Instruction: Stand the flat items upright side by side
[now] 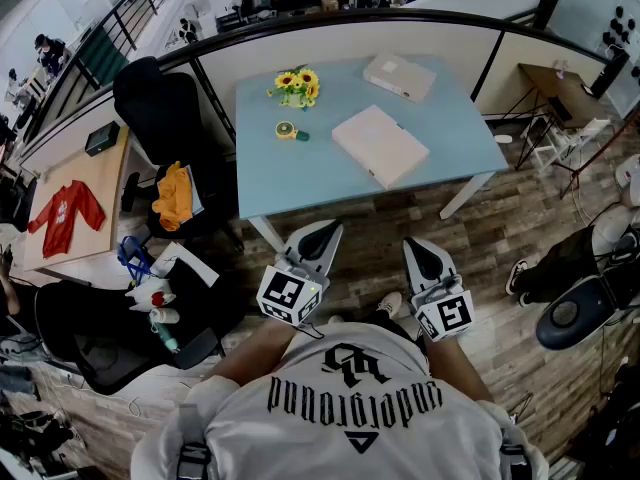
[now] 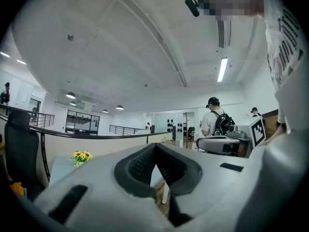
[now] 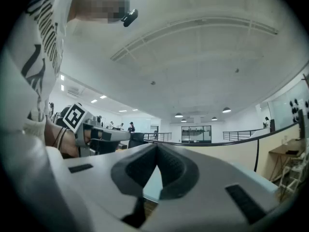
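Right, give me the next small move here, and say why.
Probably carry both grippers forward over the table toward the nearer flat box, opening the tongs. The left gripper and right gripper are shut, empty, short of the table's edge; that box and the farther flat box lie flat, apart.

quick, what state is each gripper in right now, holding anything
Left gripper: closed, holding nothing.
Right gripper: closed, holding nothing.
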`<state>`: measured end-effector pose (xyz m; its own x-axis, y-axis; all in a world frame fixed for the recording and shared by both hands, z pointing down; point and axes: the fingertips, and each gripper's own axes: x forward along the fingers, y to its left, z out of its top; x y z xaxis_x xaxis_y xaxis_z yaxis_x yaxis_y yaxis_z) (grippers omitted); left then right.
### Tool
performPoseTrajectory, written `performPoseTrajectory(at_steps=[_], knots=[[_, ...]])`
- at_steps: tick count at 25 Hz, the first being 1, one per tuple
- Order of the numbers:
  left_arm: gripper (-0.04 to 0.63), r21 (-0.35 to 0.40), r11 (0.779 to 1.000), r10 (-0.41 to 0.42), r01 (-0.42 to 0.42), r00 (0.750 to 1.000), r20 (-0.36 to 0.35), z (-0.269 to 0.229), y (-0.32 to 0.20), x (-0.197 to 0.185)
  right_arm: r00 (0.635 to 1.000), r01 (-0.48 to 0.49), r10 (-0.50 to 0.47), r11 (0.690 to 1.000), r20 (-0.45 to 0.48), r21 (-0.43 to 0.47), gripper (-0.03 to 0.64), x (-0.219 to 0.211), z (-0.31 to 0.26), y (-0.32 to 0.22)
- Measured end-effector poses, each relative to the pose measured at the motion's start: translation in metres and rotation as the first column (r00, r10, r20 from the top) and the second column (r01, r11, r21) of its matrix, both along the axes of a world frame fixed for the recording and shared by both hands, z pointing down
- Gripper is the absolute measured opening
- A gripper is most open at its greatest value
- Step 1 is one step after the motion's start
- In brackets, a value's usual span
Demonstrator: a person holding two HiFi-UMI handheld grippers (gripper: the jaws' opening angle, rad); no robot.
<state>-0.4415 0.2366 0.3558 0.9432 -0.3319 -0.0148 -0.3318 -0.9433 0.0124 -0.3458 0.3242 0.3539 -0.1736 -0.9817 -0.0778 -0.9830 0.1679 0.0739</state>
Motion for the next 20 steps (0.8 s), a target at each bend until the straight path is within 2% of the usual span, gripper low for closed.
performPoseTrajectory(at_steps=[20], knots=[[0.008,-0.016,1.0,-0.009,0.009,1.0,-0.001,0.008,-0.008,0.015,1.0,0.019,-0.019,1.0,0.013,0.002,0.005,0.018,0.001,-0.01]])
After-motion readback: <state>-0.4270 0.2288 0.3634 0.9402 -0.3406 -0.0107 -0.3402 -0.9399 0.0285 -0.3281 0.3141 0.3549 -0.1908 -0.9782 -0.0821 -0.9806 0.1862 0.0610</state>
